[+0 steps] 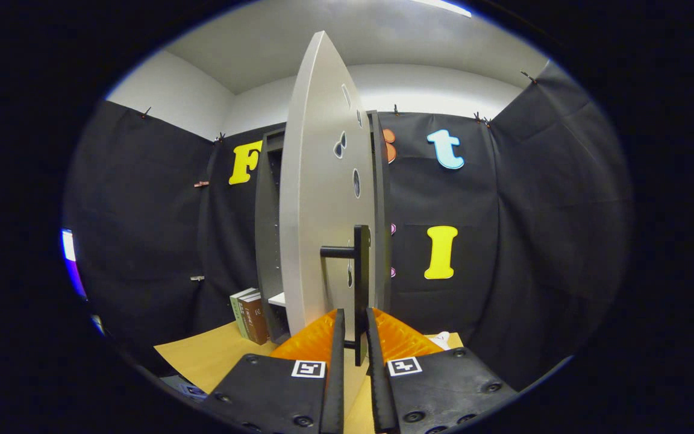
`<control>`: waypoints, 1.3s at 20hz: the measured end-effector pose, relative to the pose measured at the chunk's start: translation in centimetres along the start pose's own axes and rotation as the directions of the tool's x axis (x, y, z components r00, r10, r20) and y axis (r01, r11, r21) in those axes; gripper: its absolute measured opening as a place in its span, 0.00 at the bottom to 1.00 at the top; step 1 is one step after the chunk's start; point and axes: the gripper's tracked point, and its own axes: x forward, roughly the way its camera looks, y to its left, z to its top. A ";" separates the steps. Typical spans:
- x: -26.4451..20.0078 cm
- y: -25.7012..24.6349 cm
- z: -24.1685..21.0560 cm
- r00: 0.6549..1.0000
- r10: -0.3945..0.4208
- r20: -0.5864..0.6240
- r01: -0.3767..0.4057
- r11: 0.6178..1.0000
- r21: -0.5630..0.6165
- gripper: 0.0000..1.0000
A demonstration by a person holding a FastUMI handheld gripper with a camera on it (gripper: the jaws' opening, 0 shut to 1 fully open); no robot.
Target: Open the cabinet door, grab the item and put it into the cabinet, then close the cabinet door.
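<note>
The cabinet door (317,199) stands swung out edge-on toward me, my landmark here. Left of it, books (250,315) stand upright on the wooden table (214,355), beside the dark cabinet (268,241). On the door's right face, its black handle (361,283) runs down between my fingers (338,343); my gripper (353,328) is clamped on that handle.

**Stuff we can't really make out here**

The swung-out door (317,199) hides most of the cabinet (267,241) interior from us. The handle (360,283) bottom drops behind the gripper (354,319) fingers, so contact's unclear. The books (250,316) are too small to read.
</note>
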 end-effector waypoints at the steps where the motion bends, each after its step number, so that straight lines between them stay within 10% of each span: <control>1: -0.7 -0.1 0.1 1.000 -0.013 0.011 0.013 1.000 -0.023 0.23; 11: -1.6 11.3 -7.9 0.990 0.054 -0.128 -0.057 0.998 -0.016 0.29; 15: 1.0 14.9 -14.5 0.961 0.015 -0.276 -0.014 1.000 0.004 0.46; 26: 2.4 18.9 -35.3 0.709 -0.060 -0.702 0.099 0.995 0.015 0.54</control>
